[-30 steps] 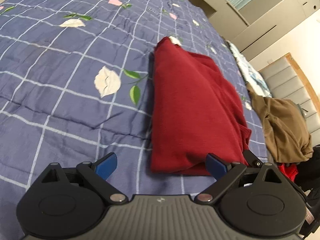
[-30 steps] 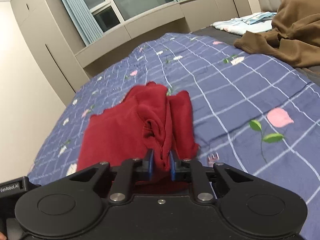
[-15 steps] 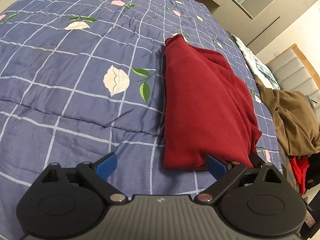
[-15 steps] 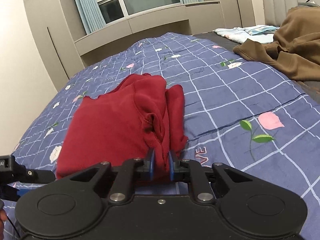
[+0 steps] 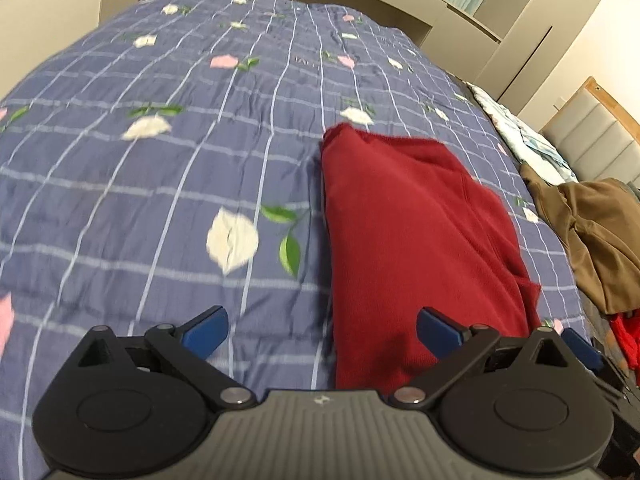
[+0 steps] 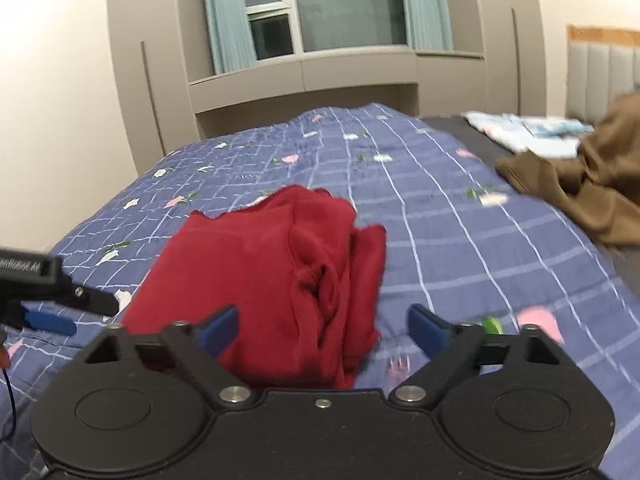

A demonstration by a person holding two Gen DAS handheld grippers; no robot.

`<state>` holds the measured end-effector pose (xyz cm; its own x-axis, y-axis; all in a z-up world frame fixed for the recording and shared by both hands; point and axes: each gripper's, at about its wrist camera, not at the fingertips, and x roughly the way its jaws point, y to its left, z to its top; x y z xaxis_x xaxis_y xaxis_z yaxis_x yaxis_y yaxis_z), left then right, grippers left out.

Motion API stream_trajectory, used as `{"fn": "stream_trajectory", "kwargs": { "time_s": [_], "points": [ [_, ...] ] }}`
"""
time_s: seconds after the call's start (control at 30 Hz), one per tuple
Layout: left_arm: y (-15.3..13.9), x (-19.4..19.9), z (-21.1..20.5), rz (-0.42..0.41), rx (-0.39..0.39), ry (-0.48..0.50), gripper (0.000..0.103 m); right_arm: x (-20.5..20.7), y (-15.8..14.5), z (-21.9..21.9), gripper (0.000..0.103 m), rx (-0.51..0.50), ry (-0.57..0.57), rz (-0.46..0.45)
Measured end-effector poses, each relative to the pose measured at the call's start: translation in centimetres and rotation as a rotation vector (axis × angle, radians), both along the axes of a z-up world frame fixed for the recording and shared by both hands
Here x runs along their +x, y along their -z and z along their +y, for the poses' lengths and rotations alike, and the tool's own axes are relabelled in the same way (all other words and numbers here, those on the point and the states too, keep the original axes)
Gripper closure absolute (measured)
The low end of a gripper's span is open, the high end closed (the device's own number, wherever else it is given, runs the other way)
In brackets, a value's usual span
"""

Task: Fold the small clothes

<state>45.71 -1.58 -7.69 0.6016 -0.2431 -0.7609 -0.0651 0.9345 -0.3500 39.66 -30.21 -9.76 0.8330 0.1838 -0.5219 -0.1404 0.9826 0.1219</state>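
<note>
The right gripper [image 6: 322,330] has just been opening; its jaws stand wide with the one folded red garment [image 6: 272,276] lying loose between them at lower centre. The left gripper [image 5: 322,332] is wide too, gripping nothing. The garment rests on one blue quilt [image 5: 160,208]. One brown garment [image 6: 592,184] lies at right, pale cloths [image 6: 524,130] beyond it.
</note>
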Motion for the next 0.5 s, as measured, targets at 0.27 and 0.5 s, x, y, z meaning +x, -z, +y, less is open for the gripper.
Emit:
{"fn": "stream_trajectory", "kwargs": {
  "time_s": [0.27, 0.5],
  "points": [
    [-0.3, 5.9, -1.4, -0.064, 0.086, -0.039, 0.001, 6.9, 0.2, 1.3, 0.001, -0.096, -0.004, -0.076],
    [0.8, 11.6, -2.5, -0.1, 0.178, -0.084, 0.001, 13.5, 2.3, -0.1, 0.001, -0.141, 0.079, -0.065]
  ]
}}
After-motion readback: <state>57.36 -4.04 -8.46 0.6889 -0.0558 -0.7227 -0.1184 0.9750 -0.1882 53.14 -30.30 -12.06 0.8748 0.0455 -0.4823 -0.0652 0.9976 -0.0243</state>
